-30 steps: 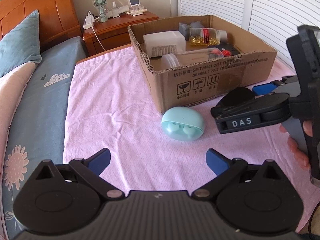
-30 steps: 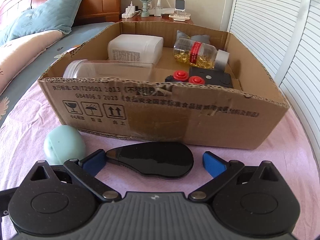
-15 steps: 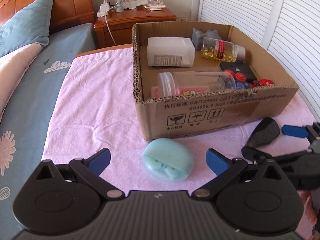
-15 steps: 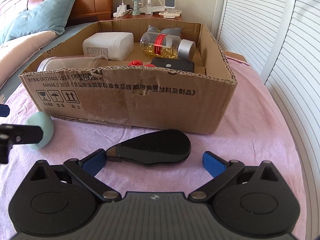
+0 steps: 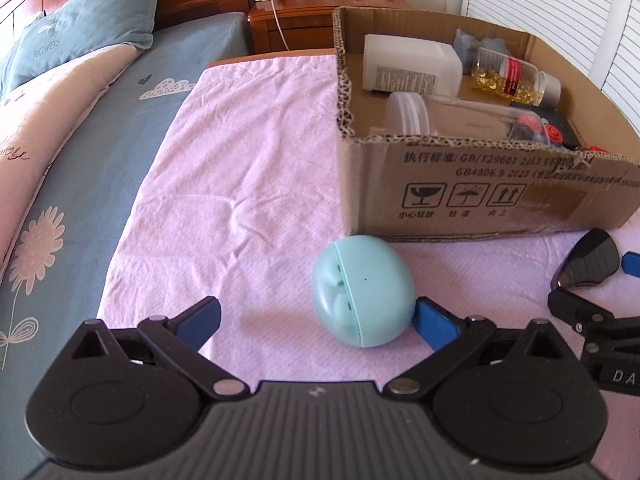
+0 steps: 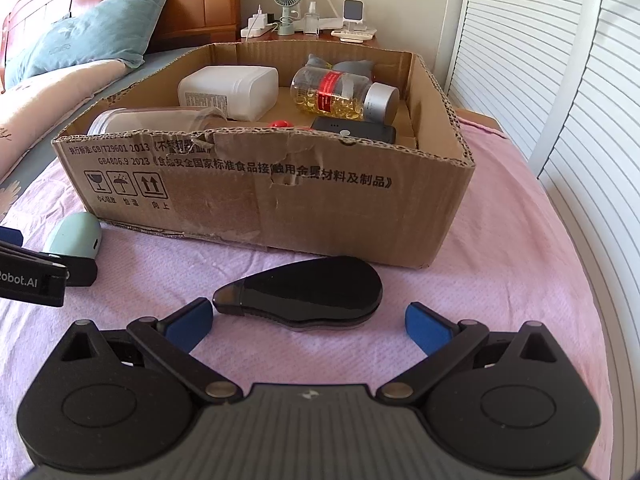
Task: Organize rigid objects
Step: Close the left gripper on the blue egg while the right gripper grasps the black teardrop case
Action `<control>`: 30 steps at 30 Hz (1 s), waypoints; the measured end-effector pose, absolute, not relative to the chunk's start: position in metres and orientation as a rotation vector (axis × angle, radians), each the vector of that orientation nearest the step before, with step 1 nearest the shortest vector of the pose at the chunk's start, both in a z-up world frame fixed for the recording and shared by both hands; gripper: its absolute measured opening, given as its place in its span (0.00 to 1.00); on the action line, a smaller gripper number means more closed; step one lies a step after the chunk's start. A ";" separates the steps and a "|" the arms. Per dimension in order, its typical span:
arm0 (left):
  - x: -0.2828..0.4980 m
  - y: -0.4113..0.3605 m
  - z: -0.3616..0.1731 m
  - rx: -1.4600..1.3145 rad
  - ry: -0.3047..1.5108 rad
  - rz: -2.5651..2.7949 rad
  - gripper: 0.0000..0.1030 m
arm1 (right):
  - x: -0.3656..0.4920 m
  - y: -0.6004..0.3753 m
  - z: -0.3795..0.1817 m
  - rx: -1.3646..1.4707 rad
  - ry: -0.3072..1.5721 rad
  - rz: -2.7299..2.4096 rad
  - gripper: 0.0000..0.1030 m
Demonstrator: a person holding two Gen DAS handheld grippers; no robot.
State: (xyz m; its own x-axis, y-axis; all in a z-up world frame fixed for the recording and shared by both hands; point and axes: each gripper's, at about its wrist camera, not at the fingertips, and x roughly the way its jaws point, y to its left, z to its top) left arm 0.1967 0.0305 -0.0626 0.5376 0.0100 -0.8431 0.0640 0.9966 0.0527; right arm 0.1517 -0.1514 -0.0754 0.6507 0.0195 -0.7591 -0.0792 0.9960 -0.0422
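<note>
Your left gripper (image 5: 318, 322) sits lower centre, fingers wide around the mint earbud case (image 5: 363, 290); your right gripper (image 6: 308, 322), equally wide, frames the black teardrop device (image 6: 304, 296), both below the cardboard box (image 6: 256, 188), ready for boxing.

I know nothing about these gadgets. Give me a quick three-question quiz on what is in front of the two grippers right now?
1. True or false: the pale mint-green egg-shaped plastic case already lies inside the brown cardboard box.
2. Which thing lies between the open fingers of the right gripper? A) the glossy black teardrop-shaped device B) the clear bottle of yellow capsules C) the white plastic bottle
3. Fill in: the mint case rests on the ____ towel, close to the right fingertip of the open left gripper.

Key: 1 false, it lies outside, in front of the box. 2 A. 3 pink.
</note>
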 end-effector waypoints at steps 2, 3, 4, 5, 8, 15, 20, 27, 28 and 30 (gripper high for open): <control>0.193 0.027 -0.062 0.079 0.998 -0.051 0.95 | 0.151 -0.152 -0.076 -0.075 0.859 0.059 1.00; 0.192 0.024 -0.062 0.076 1.001 -0.079 0.95 | 0.151 -0.152 -0.076 -0.076 0.857 0.062 1.00; 0.192 0.021 -0.063 0.069 1.006 -0.113 0.94 | 0.150 -0.152 -0.075 -0.077 0.856 0.064 1.00; 0.192 0.017 -0.063 0.056 1.008 -0.151 0.93 | 0.150 -0.152 -0.075 -0.077 0.856 0.066 1.00; 0.194 0.007 -0.062 0.069 0.970 -0.181 0.85 | 0.150 -0.153 -0.075 -0.078 0.856 0.070 1.00; 0.194 -0.002 -0.061 0.101 0.925 -0.249 0.71 | 0.148 -0.155 -0.075 -0.088 0.851 0.093 1.00; 0.189 0.000 -0.061 0.120 0.896 -0.293 0.62 | 0.147 -0.156 -0.075 -0.097 0.848 0.114 1.00; 0.186 0.007 -0.060 0.107 0.883 -0.277 0.50 | 0.149 -0.157 -0.075 -0.110 0.846 0.142 1.00; 0.185 0.008 -0.060 0.107 0.882 -0.271 0.50 | 0.150 -0.158 -0.075 -0.115 0.846 0.156 1.00; 0.184 0.009 -0.061 0.103 0.876 -0.268 0.50 | 0.154 -0.159 -0.075 -0.124 0.845 0.182 1.00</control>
State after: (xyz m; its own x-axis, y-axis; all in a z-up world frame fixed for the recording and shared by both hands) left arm 0.1839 0.0089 -0.0610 0.6091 -0.1897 -0.7701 0.2740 0.9615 -0.0201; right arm 0.1541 -0.1588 -0.0751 0.6494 0.1109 -0.7523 -0.2090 0.9772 -0.0364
